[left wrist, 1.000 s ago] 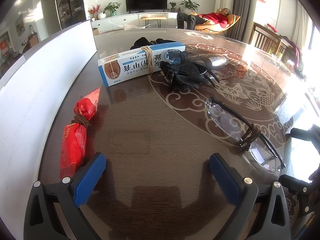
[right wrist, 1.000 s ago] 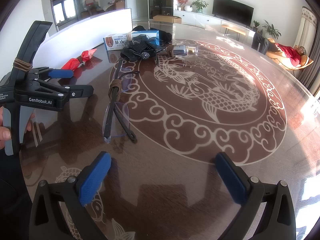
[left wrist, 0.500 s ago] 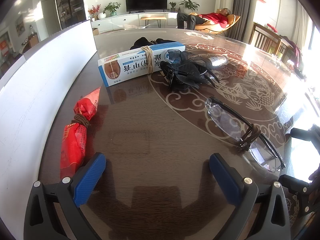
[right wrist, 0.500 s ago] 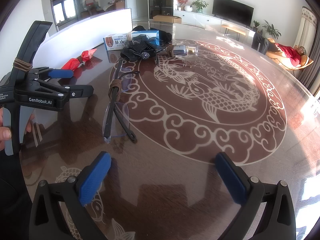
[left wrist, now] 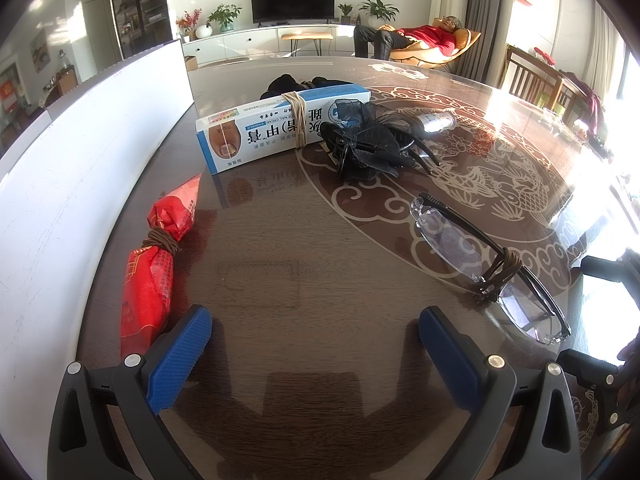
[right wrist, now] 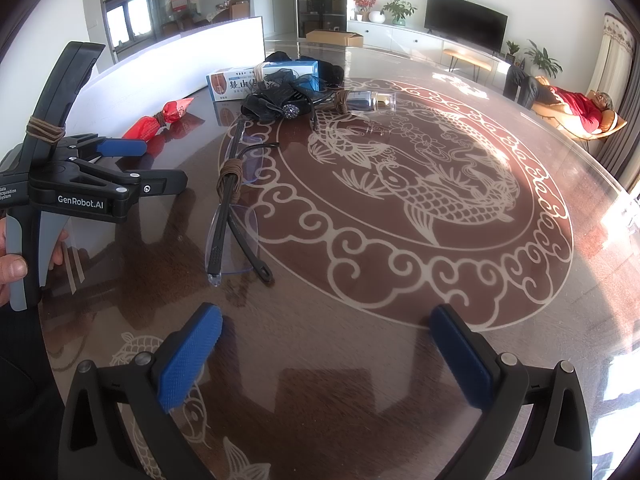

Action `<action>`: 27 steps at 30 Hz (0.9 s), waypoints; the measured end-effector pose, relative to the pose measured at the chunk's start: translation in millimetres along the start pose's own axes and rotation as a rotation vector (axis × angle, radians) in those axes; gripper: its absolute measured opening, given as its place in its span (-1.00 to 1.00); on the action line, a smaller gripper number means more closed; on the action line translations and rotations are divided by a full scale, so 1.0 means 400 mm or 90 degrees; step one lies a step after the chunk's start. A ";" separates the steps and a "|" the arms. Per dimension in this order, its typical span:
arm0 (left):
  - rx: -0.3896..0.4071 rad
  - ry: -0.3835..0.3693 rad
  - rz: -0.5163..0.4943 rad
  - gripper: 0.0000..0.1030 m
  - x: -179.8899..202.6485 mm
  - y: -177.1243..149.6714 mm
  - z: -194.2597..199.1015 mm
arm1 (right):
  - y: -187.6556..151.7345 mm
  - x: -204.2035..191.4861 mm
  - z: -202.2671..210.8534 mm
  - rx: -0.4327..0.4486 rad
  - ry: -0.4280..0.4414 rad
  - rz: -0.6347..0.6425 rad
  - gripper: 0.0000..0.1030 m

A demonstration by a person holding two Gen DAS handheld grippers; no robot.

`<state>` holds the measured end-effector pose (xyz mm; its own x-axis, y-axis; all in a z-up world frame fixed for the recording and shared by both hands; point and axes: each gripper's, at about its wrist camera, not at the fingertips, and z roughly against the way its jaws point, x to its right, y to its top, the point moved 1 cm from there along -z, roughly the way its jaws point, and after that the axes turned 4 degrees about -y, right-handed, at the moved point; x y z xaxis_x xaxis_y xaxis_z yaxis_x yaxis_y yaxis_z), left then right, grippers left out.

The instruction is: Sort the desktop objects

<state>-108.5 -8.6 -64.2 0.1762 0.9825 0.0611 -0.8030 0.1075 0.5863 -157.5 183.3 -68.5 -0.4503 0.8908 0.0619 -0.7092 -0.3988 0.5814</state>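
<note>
My left gripper [left wrist: 316, 344] is open and empty, low over the table. A red snack packet [left wrist: 154, 268] lies just left of its left finger. Folded glasses [left wrist: 480, 260] lie to its right. Farther off lie a white-and-blue cream box [left wrist: 276, 128], a black bow hair clip [left wrist: 364, 144] and a small clear bottle [left wrist: 438, 121]. My right gripper [right wrist: 326, 344] is open and empty; the glasses [right wrist: 230, 208] lie ahead to its left, the hair clip [right wrist: 280, 100], box [right wrist: 240, 80], bottle [right wrist: 368, 101] and packet [right wrist: 158, 122] farther back. The left gripper [right wrist: 120, 168] shows at the left.
A white board [left wrist: 60, 184] stands along the table's left edge. The round glass-topped table [right wrist: 400, 184] has a fish pattern. Black cloth [left wrist: 288, 82] lies behind the box. A person lies in a chair [left wrist: 432, 40] beyond the table.
</note>
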 end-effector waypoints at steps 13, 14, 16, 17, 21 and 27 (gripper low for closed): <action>0.005 0.002 0.018 1.00 -0.028 -0.025 0.047 | 0.000 0.000 0.000 0.000 0.000 0.000 1.00; 0.058 0.003 0.040 1.00 -0.049 -0.040 0.091 | 0.001 0.000 -0.001 0.000 0.000 0.000 1.00; 0.126 -0.001 0.067 1.00 -0.085 -0.041 0.156 | 0.001 0.000 0.000 0.000 0.000 0.000 1.00; 0.121 -0.008 0.069 1.00 -0.098 -0.024 0.162 | 0.001 0.000 0.000 0.000 0.000 0.000 1.00; 0.054 -0.038 0.072 1.00 -0.137 0.055 0.108 | 0.001 0.000 -0.001 0.000 0.000 0.000 1.00; 0.002 0.013 0.076 1.00 -0.149 0.091 0.002 | 0.001 0.000 -0.001 0.000 0.000 0.000 1.00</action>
<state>-147.6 -63.4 -45.9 0.0683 0.9911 0.1140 -0.8157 -0.0103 0.5784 -158.1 183.0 -68.8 -0.4498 0.8910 0.0621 -0.7093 -0.3986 0.5813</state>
